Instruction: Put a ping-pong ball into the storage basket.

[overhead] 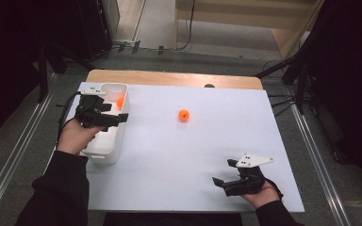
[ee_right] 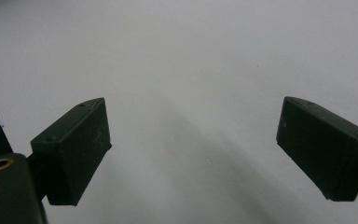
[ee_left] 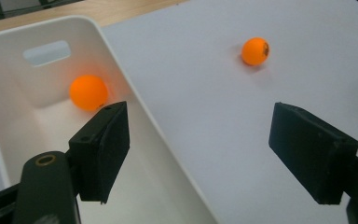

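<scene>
At the near right we find the right gripper point(overhead: 222, 182) lying low over the bare white bench point(overhead: 193, 165), jaws apart and nothing between them; we judge it parked clear of the work. Farther off at the left, the left gripper point(overhead: 119, 116) hangs over the right rim of the white bin point(overhead: 104, 151), jaws released and empty. One orange ball point(ee_left: 88, 92) lies in the bin's far end, below and beyond those jaws, which suggests it was dropped there and the hand is free for the next pick. The second ball point(overhead: 184, 115) sits on the bench's middle, right of the bin and well apart from both grippers. We judge that it is the remaining item and that the left gripper lies nearer to it.
</scene>
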Tool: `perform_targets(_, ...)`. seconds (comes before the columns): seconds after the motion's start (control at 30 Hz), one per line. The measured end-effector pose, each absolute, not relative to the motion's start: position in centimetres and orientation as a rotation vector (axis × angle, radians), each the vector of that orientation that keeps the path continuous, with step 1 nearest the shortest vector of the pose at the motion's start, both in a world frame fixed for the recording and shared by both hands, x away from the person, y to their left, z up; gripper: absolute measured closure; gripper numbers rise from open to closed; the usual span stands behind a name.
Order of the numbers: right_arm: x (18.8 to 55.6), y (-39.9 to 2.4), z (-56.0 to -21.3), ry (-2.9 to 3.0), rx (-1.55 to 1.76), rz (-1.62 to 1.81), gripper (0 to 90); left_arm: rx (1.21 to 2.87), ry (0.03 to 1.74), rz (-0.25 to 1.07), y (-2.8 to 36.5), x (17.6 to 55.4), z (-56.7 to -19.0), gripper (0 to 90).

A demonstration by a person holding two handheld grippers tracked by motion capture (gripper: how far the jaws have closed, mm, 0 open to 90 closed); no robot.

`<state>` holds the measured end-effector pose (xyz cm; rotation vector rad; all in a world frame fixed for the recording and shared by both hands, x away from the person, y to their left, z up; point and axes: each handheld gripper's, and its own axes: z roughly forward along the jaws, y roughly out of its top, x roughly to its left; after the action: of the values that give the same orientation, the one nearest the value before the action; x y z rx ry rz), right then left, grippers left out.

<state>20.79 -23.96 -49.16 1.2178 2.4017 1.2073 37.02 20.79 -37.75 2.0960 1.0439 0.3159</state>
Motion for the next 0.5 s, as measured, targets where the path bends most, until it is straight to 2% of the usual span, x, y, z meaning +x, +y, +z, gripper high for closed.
perform_targets(0.5,20.7,-24.0,-49.1,2.405,1.219,1.214,8.5,2.141,0.896,0.218,18.7,36.1,-37.9,20.9)
